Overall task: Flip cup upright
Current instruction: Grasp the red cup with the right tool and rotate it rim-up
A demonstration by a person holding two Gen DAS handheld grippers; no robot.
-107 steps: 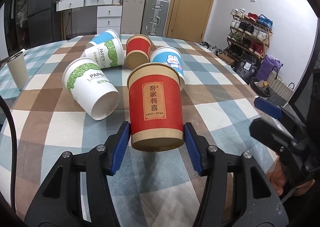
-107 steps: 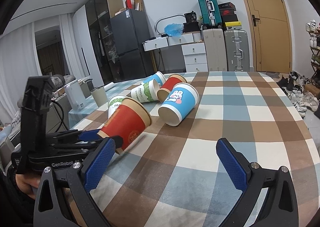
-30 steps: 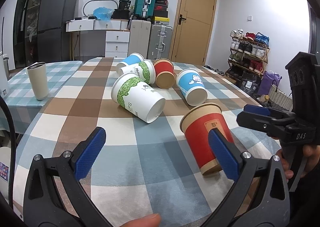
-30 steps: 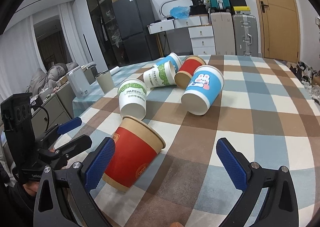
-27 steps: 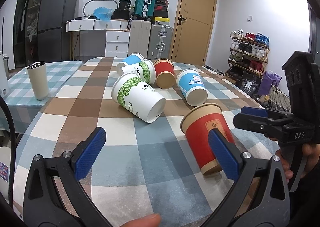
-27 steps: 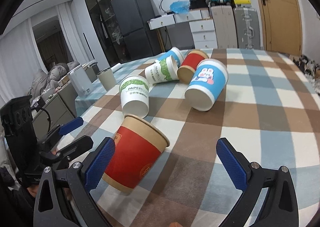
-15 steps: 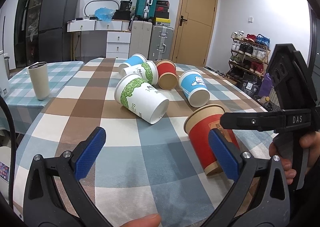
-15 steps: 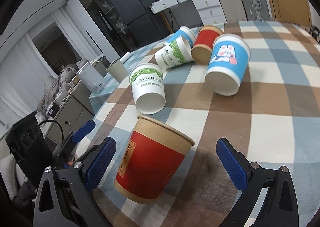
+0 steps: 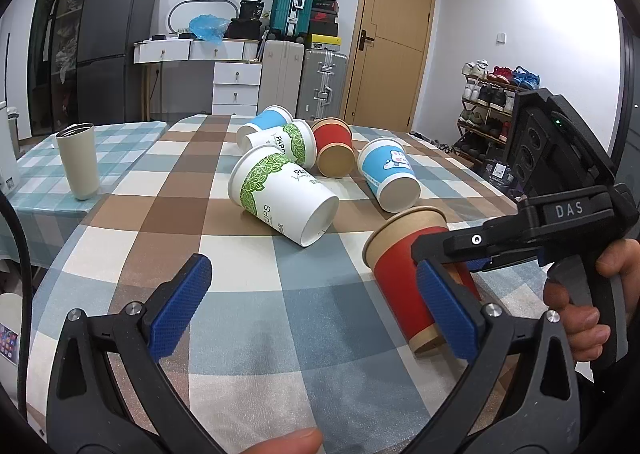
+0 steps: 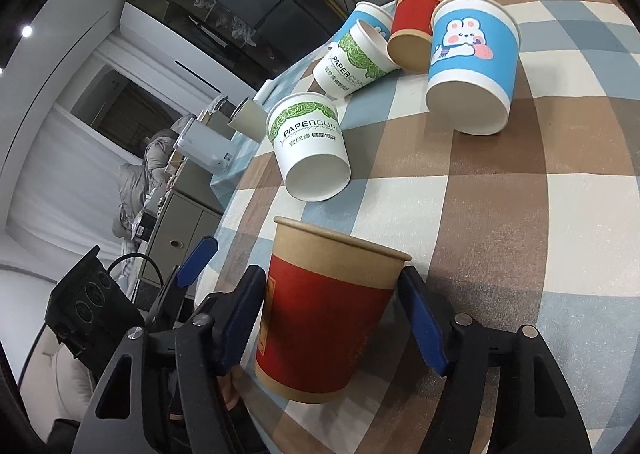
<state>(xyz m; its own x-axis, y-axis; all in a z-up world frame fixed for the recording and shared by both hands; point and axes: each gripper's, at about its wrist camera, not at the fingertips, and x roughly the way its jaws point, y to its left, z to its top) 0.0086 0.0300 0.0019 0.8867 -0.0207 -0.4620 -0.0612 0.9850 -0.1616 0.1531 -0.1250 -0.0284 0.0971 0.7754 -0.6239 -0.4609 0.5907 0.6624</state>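
A red paper cup with a brown rim (image 10: pixel 326 308) stands mouth-up on the checked table (image 10: pixel 540 213). My right gripper (image 10: pixel 334 320) is closed around its body, a blue pad on each side. In the left wrist view the same cup (image 9: pixel 408 266) sits at the right, tilted, with the right gripper's jaws (image 9: pixel 460 250) across it. My left gripper (image 9: pixel 316 306) is open and empty over the table, its right pad in front of the cup.
Several cups lie on their sides further back: a green-leaf white cup (image 9: pixel 280 197), a blue rabbit cup (image 9: pixel 388 177), another red cup (image 9: pixel 334 151) and two more behind. A beige tumbler (image 9: pixel 78 159) stands on the left table.
My right gripper has moved in and closed on the red cup, rolling as it did. My left gripper let go of that cup earlier and stays open, drawn back.
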